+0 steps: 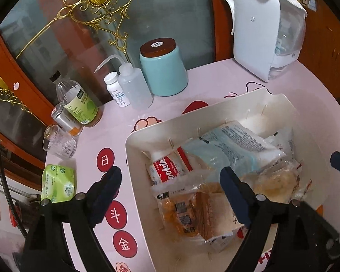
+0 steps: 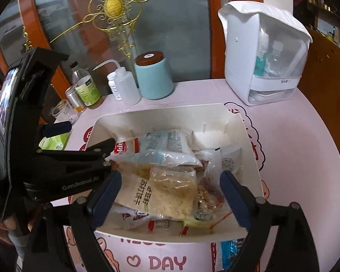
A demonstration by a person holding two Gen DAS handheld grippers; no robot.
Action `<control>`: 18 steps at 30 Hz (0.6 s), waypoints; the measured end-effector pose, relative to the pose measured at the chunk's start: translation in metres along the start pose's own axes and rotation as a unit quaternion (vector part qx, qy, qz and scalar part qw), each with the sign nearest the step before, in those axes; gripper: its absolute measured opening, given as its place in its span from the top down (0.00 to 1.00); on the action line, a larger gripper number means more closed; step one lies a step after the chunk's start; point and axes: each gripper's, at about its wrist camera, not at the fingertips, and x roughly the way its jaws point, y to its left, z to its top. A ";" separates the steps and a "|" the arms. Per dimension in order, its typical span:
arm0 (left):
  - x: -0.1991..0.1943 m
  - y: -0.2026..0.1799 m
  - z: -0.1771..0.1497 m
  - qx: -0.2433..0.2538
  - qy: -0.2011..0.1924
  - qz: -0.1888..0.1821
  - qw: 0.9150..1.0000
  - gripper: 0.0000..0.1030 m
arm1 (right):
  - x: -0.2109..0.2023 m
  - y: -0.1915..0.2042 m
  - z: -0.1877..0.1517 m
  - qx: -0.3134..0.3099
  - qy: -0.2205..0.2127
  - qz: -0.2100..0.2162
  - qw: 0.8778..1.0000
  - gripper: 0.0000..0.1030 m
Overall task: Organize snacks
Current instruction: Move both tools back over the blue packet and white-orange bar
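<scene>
- At lower centre of both views: white bin (image 2: 249,158) on the pink desk (image 2: 306,158), holding most snack packets.
- Left edge of left view: green packet (image 1: 57,185), on the desk outside the bin.
- Bottom edge of right view: blue packet (image 2: 232,253), likewise outside.
- Left gripper (image 1: 170,195): jaws apart, empty.
- Right gripper (image 2: 170,195): jaws apart, empty.
- Advice: take a stray by its middle, lower it onto the pile.

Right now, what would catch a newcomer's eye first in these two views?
The white bin in the middle of the pink table, heaped with snack packets, draws the eye first. Both grippers, left and right, hang open over it, holding nothing. Behind stand a teal jar and a white cabinet; a green packet lies outside the bin, at its left.
</scene>
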 end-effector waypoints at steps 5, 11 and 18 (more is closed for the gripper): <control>-0.017 0.001 -0.007 -0.014 -0.001 -0.013 1.000 0.15 | -0.012 0.001 -0.010 -0.001 0.001 0.005 1.000 0.13; -0.048 -0.006 -0.019 -0.015 -0.015 -0.018 1.000 0.15 | -0.036 0.000 -0.023 -0.002 -0.005 -0.002 1.000 0.13; -0.100 -0.018 -0.040 -0.006 -0.042 -0.027 0.999 0.15 | -0.070 -0.002 -0.041 0.004 -0.007 -0.002 1.000 0.13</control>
